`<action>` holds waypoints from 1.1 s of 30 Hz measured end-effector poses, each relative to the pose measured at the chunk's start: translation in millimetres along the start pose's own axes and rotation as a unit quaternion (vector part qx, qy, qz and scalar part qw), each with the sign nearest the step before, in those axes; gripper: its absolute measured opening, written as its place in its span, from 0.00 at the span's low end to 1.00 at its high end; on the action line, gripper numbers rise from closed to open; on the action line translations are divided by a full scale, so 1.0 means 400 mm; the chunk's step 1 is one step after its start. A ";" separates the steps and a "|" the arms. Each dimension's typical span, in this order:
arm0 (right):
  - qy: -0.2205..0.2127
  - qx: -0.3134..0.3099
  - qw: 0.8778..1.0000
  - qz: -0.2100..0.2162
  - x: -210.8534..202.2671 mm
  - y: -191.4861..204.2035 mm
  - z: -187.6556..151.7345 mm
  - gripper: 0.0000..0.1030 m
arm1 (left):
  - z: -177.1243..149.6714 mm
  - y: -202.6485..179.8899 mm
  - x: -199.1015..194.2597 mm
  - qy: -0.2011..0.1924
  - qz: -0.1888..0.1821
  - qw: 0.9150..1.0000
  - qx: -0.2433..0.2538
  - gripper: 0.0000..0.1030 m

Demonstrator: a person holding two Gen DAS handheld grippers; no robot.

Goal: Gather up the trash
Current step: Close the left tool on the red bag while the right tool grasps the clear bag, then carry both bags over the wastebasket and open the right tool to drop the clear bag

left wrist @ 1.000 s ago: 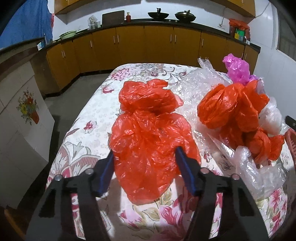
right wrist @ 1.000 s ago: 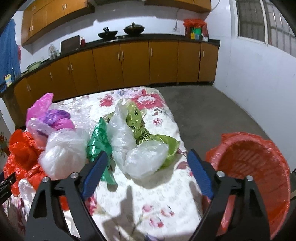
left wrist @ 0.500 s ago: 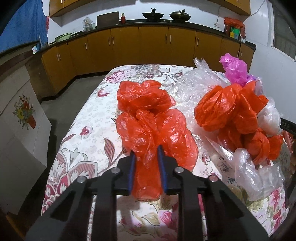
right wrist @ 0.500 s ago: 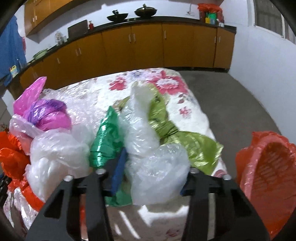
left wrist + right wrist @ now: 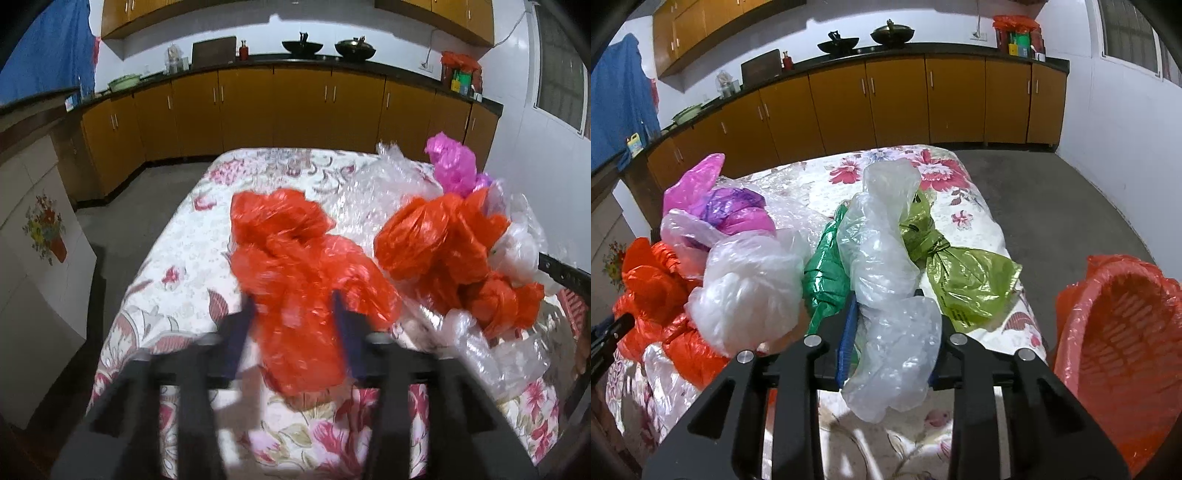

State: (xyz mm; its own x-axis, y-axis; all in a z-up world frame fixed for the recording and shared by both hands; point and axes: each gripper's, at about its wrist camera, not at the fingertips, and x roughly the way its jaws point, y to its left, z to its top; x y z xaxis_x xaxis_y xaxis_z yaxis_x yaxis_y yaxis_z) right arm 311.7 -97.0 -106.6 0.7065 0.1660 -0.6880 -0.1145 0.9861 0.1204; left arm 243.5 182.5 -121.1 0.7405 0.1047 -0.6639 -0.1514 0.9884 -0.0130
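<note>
My left gripper (image 5: 293, 319) is shut on a crumpled red plastic bag (image 5: 295, 266), which is lifted a little off the flowered tablecloth (image 5: 177, 266); the view is motion-blurred. My right gripper (image 5: 892, 332) is shut on a clear plastic bag (image 5: 886, 280) and holds it above the table. A red basket lined with a red bag (image 5: 1123, 339) stands to the right of the table, at the right gripper's side.
More bags lie on the table: a red bundle (image 5: 443, 243), a pink bag (image 5: 450, 166), bubble wrap (image 5: 388, 184), a white bag (image 5: 750, 288), a green bag (image 5: 827, 273), an olive bag (image 5: 964, 280). Kitchen cabinets (image 5: 295, 107) stand behind.
Both grippers closed from wide open onto their bags. The left now lifts the red bag; the right has raised the clear bag off the table.
</note>
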 end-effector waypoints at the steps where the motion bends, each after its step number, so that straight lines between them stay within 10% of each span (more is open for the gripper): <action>1: 0.000 0.000 1.000 0.000 -0.002 0.000 -0.001 0.30 | 0.006 -0.008 0.002 -0.002 0.005 1.000 0.005 0.60; 7: 0.003 0.002 1.000 -0.004 -0.005 -0.006 -0.004 0.30 | 0.023 -0.016 0.056 0.027 -0.002 1.000 0.004 0.57; 12: 0.003 0.007 1.000 -0.007 -0.016 -0.018 -0.014 0.30 | 0.010 -0.011 0.081 0.051 -0.030 0.998 -0.003 0.16; 15: 0.001 0.010 1.000 -0.006 -0.031 -0.022 -0.019 0.30 | 0.006 -0.005 0.074 0.046 -0.041 0.998 -0.009 0.10; 33: -0.051 0.021 0.998 -0.005 -0.216 -0.074 -0.037 0.30 | 0.073 -0.043 -0.204 -0.070 -0.047 0.996 0.016 0.08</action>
State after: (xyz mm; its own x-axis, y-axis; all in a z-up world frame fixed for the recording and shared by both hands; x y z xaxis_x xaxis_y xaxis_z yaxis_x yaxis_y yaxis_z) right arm 243.7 -140.5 -61.4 0.7749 0.1531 -0.6133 -0.0794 0.9861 0.1459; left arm 204.8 160.0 -45.0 0.8353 0.0246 -0.5493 -0.0587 0.9973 -0.0445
